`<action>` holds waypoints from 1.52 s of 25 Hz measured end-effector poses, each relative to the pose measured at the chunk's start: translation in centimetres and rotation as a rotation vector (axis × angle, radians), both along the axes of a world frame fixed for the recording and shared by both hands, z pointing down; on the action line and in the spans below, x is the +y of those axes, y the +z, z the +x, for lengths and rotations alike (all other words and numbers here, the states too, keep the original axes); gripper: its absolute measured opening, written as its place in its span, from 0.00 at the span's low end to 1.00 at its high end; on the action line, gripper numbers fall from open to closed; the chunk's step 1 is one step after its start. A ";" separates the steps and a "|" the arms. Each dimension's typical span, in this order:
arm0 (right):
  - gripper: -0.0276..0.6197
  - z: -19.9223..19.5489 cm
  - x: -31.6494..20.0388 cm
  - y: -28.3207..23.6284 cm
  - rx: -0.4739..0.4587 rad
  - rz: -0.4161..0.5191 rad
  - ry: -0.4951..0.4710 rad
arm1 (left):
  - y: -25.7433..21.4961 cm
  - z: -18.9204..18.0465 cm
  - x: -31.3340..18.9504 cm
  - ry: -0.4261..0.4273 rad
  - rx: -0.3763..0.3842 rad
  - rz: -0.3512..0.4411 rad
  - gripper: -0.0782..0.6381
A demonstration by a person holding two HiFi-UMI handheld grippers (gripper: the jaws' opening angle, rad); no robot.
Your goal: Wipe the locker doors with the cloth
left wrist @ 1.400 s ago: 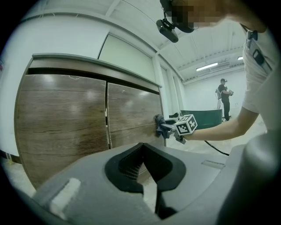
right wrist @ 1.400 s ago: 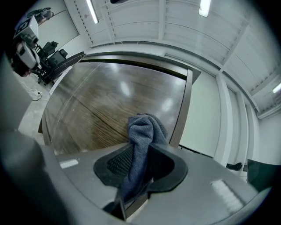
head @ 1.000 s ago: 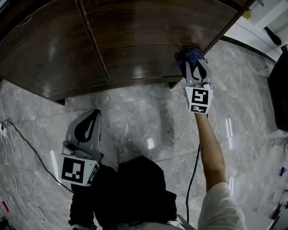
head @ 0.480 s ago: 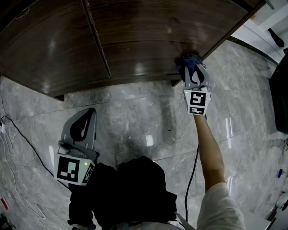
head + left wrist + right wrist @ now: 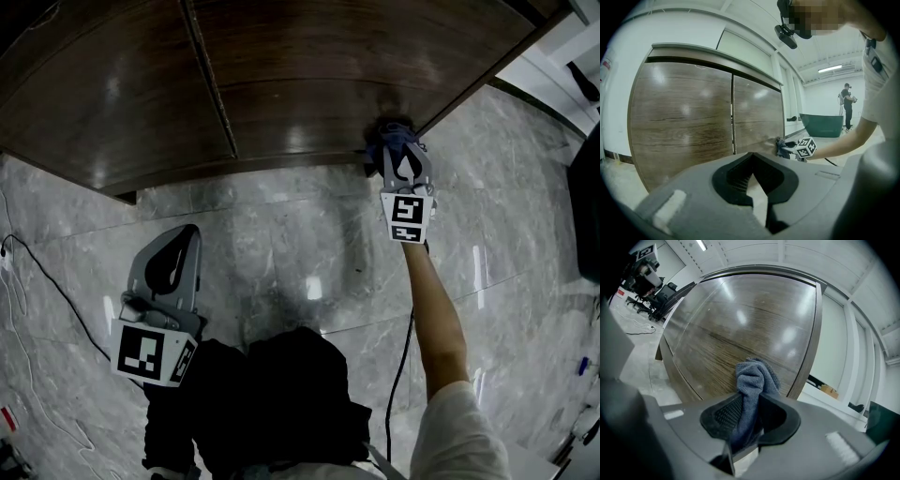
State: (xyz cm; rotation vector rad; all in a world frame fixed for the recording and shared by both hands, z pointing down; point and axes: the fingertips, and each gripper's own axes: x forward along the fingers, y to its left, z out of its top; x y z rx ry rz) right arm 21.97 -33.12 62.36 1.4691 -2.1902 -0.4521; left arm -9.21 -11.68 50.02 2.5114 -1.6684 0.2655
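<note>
Two dark wood-grain locker doors meet at a vertical seam. A blue-grey cloth is bunched against the right door near its lower right corner. My right gripper is shut on it and points at the door. In the right gripper view the cloth sticks out from between the jaws of that gripper onto the wood. My left gripper hangs low over the floor, away from the doors, shut with nothing in it. In the left gripper view, the left gripper faces the doors and the cloth.
Grey marble floor runs in front of the locker. A black cable trails at the left and another under the right arm. A white wall base stands right of the locker. Farther off are a green tub and a person.
My right gripper has slid the cloth down the right door toward its lower edge. The left gripper has sunk slightly and stayed shut.
</note>
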 end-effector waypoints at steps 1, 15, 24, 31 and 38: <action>0.20 -0.1 0.0 0.3 0.002 -0.002 0.000 | 0.0 0.0 0.0 -0.001 0.000 0.000 0.11; 0.20 -4.3 1.0 2.0 -0.012 -0.026 -0.008 | 0.5 -1.1 0.3 -0.014 0.015 -0.015 0.11; 0.20 -9.5 2.2 3.0 -0.018 -0.049 -0.061 | 1.5 -3.6 1.1 -0.054 0.015 -0.029 0.11; 0.20 -12.7 2.9 3.0 -0.012 -0.054 -0.085 | 1.8 -6.1 1.9 -0.086 0.030 -0.028 0.11; 0.20 -16.7 3.7 3.2 -0.005 -0.057 -0.122 | 2.2 -9.0 3.0 -0.116 0.041 -0.031 0.11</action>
